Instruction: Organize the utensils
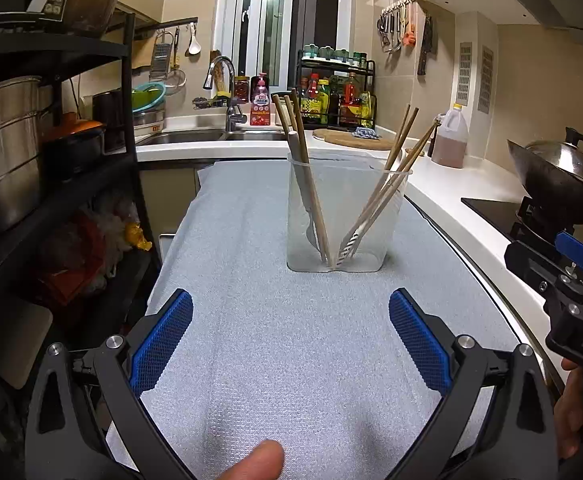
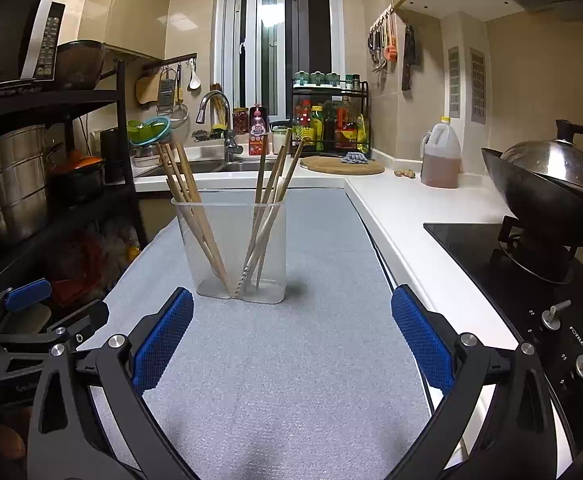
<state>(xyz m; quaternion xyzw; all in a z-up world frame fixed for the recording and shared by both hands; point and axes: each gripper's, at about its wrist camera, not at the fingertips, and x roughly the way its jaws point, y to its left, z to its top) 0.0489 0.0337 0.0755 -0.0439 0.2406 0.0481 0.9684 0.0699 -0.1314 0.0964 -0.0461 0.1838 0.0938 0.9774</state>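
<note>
A narrow kitchen: a grey textured mat [image 1: 291,360] covers the worktop, with the sink [image 1: 195,136] at eleven o'clock and a wok [image 2: 543,196] at three o'clock. On the mat stands a clear plastic holder [image 1: 343,216], upright, at twelve o'clock from both claws and well apart from them. The left gripper [image 1: 290,332] and right gripper [image 2: 291,332] are both spread wide and hold nothing.

Inside the holder, one bundle of chopsticks [image 1: 307,176] leans toward eleven o'clock and the other chopsticks [image 1: 391,184] toward one o'clock, long axes steeply upright, lower ends meeting at the holder's middle. A fork [image 1: 351,240] lies among the right bundle, tines down.

The sticks look light, stiff and slim, likely to roll; I would pinch them on the bare upper shafts above the rim. The holder seems light and easy to tip.
</note>
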